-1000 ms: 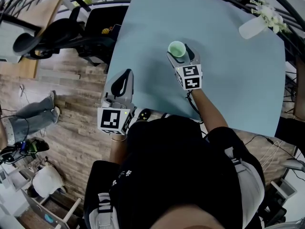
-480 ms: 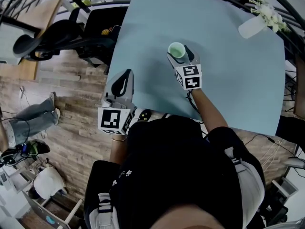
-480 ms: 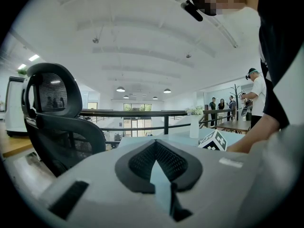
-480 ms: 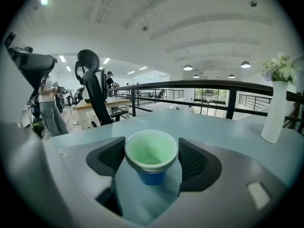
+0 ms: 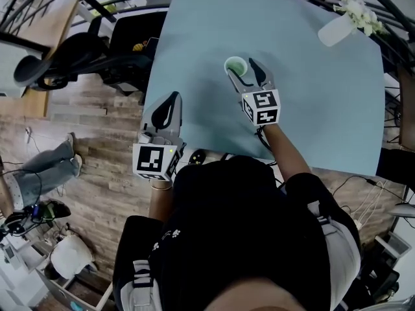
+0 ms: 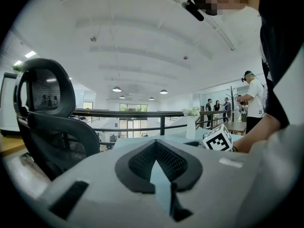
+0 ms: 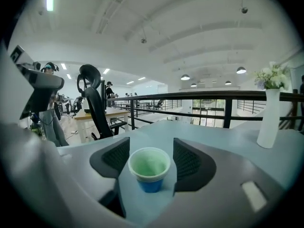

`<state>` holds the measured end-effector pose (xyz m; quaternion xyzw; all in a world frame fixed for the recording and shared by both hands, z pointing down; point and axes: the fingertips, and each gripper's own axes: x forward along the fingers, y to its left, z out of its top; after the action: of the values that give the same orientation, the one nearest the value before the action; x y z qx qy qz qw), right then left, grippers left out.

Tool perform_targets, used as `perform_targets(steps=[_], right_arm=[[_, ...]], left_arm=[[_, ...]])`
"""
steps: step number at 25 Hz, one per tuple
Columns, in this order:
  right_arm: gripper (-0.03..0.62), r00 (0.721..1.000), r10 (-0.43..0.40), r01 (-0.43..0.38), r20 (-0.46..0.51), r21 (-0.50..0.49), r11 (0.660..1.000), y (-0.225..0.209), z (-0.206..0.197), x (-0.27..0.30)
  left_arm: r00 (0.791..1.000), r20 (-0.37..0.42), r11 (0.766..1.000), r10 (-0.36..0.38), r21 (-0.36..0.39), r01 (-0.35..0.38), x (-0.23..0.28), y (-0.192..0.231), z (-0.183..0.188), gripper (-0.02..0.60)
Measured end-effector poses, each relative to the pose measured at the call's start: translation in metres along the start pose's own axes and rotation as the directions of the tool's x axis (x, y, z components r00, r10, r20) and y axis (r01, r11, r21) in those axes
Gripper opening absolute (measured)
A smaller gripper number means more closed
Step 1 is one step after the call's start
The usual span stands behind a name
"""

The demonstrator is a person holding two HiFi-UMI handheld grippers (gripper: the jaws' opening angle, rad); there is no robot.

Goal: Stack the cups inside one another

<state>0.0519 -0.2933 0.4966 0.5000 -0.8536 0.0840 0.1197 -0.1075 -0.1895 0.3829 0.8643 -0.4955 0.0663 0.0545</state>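
Note:
A green cup nested in a blue cup (image 5: pixel 236 66) sits between the pads of my right gripper (image 5: pixel 242 74) over the middle of the light blue table (image 5: pixel 311 102). In the right gripper view the nested cups (image 7: pixel 149 169) stand upright between the dark pads (image 7: pixel 111 158). The jaws have just been closing, and the pads now meet the white rim on both sides. My left gripper (image 5: pixel 171 102) hangs by the table's left edge, shut on nothing. Its pads (image 6: pixel 142 161) meet at the tip in the left gripper view.
A white vase with flowers (image 5: pixel 337 28) lies near the table's far right corner and also shows as a vase (image 7: pixel 269 120) in the right gripper view. A black office chair (image 5: pixel 71 50) stands off the table's left side over wooden floor. A railing (image 7: pixel 190 99) runs behind the table.
The right jaws have drawn in onto the nested cups, and that gripper has risen a little with them. The left gripper has kept still.

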Motion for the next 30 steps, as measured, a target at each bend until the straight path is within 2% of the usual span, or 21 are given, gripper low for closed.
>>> perform_targets(steps=[8, 12, 18, 30], right_arm=[[0.09, 0.988, -0.107, 0.104, 0.107, 0.036, 0.994, -0.014, 0.027, -0.046], [0.009, 0.979, -0.159, 0.148, 0.125, 0.09, 0.985, -0.022, 0.029, -0.069], [0.008, 0.968, -0.214, 0.192, 0.132, 0.162, 0.968, -0.022, 0.026, -0.102], [0.009, 0.955, -0.263, 0.237, 0.135, 0.177, 0.955, -0.007, 0.022, -0.133]], left_arm=[[0.994, 0.013, 0.994, -0.106, 0.015, 0.106, 0.022, -0.019, 0.005, -0.009], [0.987, 0.018, 0.987, -0.159, 0.017, 0.159, 0.033, -0.03, 0.005, -0.009], [0.974, 0.015, 0.974, -0.226, 0.023, 0.226, 0.045, -0.043, 0.002, -0.009], [0.958, 0.008, 0.958, -0.287, 0.023, 0.287, 0.051, -0.055, 0.0, -0.009]])
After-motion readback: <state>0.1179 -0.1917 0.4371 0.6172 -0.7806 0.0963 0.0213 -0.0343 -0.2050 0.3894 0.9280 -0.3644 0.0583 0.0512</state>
